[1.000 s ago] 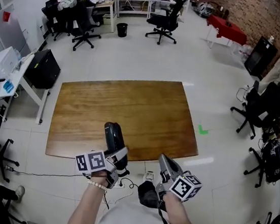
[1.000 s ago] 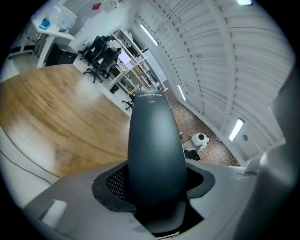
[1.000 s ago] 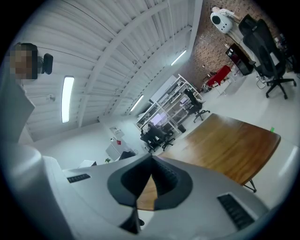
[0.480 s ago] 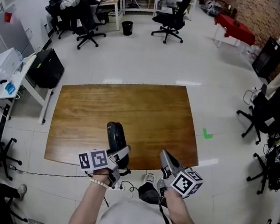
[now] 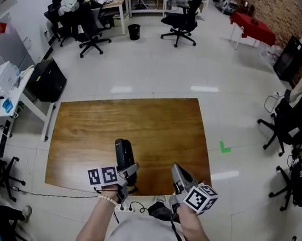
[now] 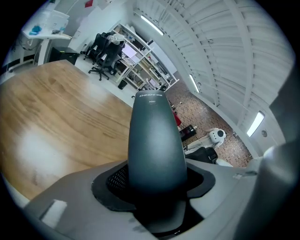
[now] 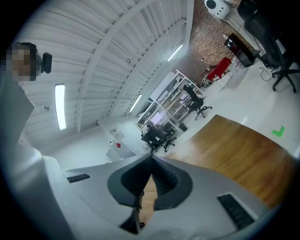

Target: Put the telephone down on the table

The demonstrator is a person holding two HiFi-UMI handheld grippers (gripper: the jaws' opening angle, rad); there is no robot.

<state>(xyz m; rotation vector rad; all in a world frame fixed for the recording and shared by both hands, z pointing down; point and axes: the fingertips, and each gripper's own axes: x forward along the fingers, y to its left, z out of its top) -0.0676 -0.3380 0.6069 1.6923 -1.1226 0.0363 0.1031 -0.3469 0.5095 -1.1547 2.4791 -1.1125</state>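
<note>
The telephone [image 5: 124, 153] is a dark, rounded handset, and my left gripper [image 5: 126, 170] is shut on its lower end. It sticks forward and up over the near part of the wooden table [image 5: 145, 122]. In the left gripper view the handset [image 6: 154, 140] fills the middle, wedged between the black pads of the left gripper [image 6: 154, 185], with the table [image 6: 51, 122] below and to the left. My right gripper [image 5: 179, 175] hovers at the table's near edge. In the right gripper view the right gripper [image 7: 150, 163] has its tips meeting and nothing between them.
A white power strip [image 5: 126, 207] and a cable lie on the floor below the near table edge. A black case [image 5: 47, 80] and a white desk [image 5: 0, 89] stand to the left. Office chairs [image 5: 181, 19] are behind the table and others at the right. A green mark [image 5: 224, 148] is on the floor.
Both grippers have moved forward from in front of the table edge to over its near part. The handset has sunk a little lower, still gripped by the left gripper.
</note>
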